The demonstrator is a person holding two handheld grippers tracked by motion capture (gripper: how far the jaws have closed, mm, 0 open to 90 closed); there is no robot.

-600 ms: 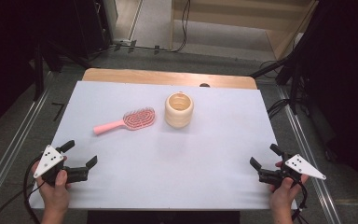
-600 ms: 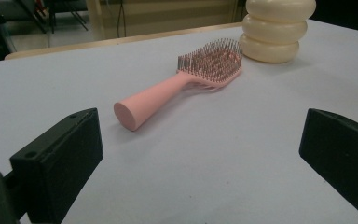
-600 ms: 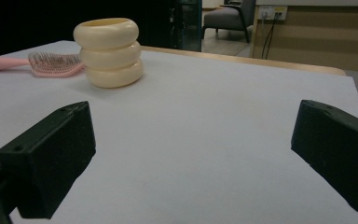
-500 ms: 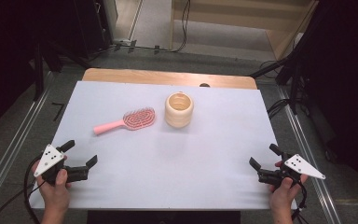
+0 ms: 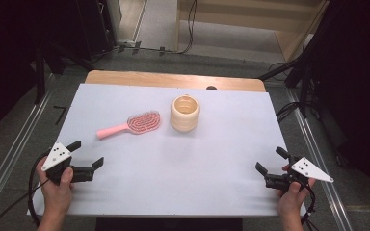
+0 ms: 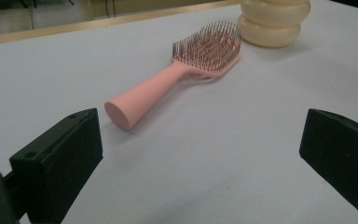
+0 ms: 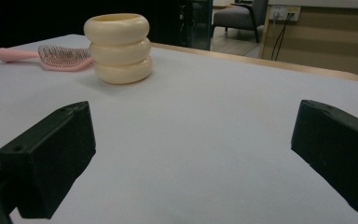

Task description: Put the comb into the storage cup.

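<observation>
L tongs wide, nothing held, near desk front-left; R tongs wide too, front-right. Pink brush lies ahead of L tongs, well apart, handle toward them; cream cup just beside brush head. No readable writing.

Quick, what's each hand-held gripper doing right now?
Left hand-held gripper: open, holding nothing.
Right hand-held gripper: open, holding nothing.

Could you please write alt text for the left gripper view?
A pink hairbrush lies bristles up on a white table, handle toward the camera, ahead of the open left tongs. A cream ribbed cup stands just beyond the brush head.
</observation>
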